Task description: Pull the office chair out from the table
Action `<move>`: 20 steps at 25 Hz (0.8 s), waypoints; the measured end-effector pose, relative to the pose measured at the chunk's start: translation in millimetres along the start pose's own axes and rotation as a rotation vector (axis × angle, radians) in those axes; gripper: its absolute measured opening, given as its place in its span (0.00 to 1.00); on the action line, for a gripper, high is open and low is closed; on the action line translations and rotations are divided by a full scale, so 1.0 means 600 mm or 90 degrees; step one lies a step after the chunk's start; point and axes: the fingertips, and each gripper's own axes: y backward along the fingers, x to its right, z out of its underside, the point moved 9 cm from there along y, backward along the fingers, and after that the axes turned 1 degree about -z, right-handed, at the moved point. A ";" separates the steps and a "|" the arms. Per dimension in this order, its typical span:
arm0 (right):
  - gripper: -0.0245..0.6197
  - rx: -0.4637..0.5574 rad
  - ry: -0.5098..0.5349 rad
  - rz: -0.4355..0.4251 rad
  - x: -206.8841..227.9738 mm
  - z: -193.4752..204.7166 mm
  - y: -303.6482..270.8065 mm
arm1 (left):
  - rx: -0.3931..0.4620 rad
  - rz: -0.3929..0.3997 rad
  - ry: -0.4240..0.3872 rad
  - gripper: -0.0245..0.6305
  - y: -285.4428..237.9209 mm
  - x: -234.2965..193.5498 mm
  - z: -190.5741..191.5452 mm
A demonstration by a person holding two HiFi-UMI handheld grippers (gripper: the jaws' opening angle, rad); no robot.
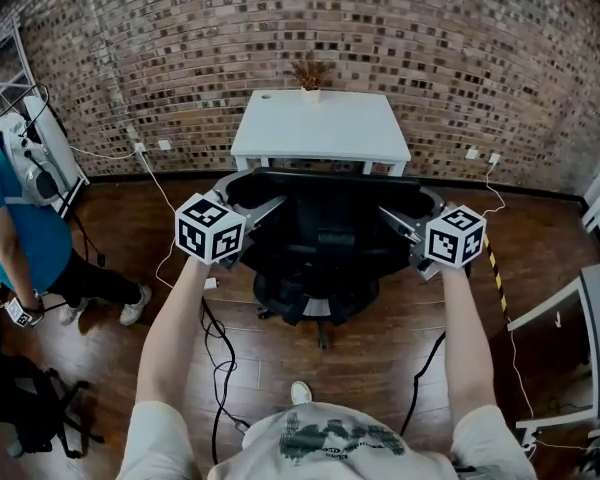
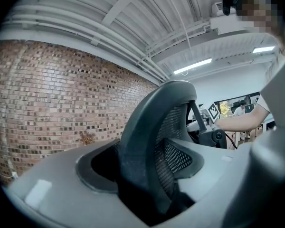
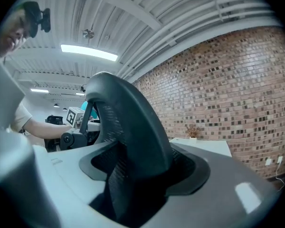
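A black mesh office chair point(image 1: 320, 238) stands on the wooden floor just in front of a white table point(image 1: 320, 128), its back towards me. My left gripper point(image 1: 252, 196) clasps the left edge of the backrest and my right gripper point(image 1: 408, 208) clasps the right edge. In the left gripper view the curved backrest frame point(image 2: 147, 137) fills the gap of the left gripper point(image 2: 152, 172), with the jaws closed against it. The right gripper view shows the same frame point(image 3: 133, 127) wedged in the right gripper point(image 3: 142, 175). Both grippers point about level.
A small potted plant point(image 1: 310, 73) sits at the table's far edge against the brick wall. A person in a teal shirt point(image 1: 10, 218) stands at the left beside a white rack point(image 1: 50, 148). Cables point(image 1: 215, 338) trail over the floor. Another white desk point(image 1: 590, 308) is at the right.
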 end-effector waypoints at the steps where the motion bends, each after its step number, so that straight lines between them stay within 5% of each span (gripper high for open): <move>1: 0.53 0.001 -0.001 -0.001 -0.011 0.003 0.010 | -0.001 -0.002 0.001 0.51 0.010 0.011 0.000; 20: 0.56 0.003 -0.006 0.014 -0.122 0.024 0.145 | 0.008 -0.046 -0.001 0.52 0.123 0.178 -0.001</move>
